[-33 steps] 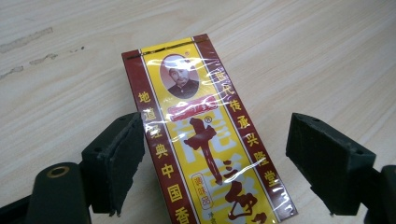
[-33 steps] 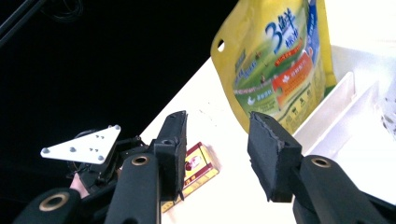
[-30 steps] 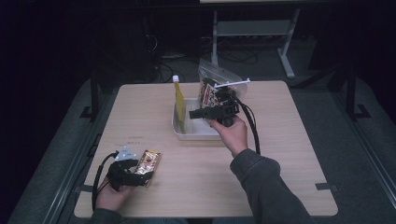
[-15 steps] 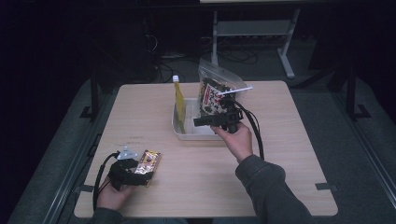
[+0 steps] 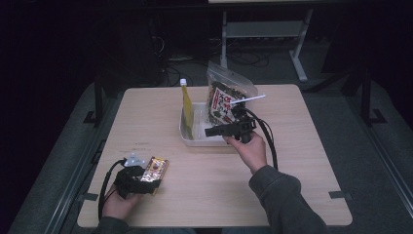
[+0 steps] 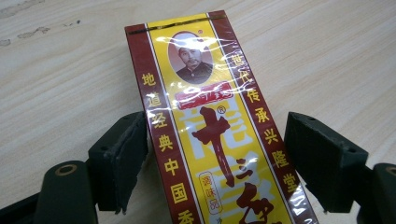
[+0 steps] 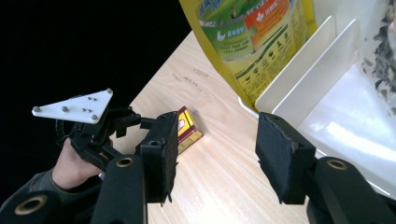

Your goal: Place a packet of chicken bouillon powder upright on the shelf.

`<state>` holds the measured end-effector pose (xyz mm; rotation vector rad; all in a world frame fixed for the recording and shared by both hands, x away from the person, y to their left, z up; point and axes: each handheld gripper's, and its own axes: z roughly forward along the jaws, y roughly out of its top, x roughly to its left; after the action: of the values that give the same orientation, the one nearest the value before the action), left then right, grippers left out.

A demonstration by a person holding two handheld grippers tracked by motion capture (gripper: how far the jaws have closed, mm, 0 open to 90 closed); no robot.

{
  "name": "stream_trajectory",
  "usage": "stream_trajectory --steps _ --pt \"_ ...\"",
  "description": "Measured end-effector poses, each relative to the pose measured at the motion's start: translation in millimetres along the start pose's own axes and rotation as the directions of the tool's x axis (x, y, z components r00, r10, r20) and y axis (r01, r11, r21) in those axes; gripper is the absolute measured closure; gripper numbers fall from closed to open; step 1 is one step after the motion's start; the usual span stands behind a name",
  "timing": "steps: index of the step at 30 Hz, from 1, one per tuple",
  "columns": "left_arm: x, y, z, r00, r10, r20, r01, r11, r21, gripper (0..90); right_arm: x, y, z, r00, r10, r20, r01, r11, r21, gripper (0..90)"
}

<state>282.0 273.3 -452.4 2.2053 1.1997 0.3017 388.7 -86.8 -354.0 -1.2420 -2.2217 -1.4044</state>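
Note:
A red and yellow box of seasoning lies flat on the wooden table, near its front left. My left gripper straddles it; its jaws have just been closing a little. The left pad is at the box's edge, while the right pad stands clear of it. In the high view the box sits just ahead of that gripper. My right gripper hovers open at the near rim of a white tray. Its jaws have just been opening, with nothing between them.
A yellow pouch stands upright at the tray's left end, also close in the right gripper view. A clear zip bag of printed packets leans at the tray's right. The floor beyond the table's edges is dark.
My right gripper has come down and toward the tray's near rim, and its jaws stand wider. The left hand and the box have stayed put.

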Motion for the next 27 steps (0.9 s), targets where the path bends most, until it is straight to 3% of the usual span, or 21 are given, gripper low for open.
stream_trajectory --steps 6,15,27 --pt "-1.5 0.2 2.7 1.0000 0.003 0.002 -0.003 0.9997 0.025 29.7 -0.8 -4.0 2.6 1.0000 0.001 -0.007 -0.001 1.000 0.021 47.0" --pt "-2.7 3.0 1.5 0.9999 0.015 -0.006 -0.015 0.9990 0.042 31.6 -1.4 -7.7 4.8 0.9999 -0.013 -0.006 0.013 0.999 0.044 46.7" --pt "-4.0 6.2 -5.4 0.9995 0.031 -0.005 -0.031 0.9995 0.008 32.2 -2.8 -9.8 6.4 0.9999 -0.014 -0.006 0.014 0.998 0.069 45.5"
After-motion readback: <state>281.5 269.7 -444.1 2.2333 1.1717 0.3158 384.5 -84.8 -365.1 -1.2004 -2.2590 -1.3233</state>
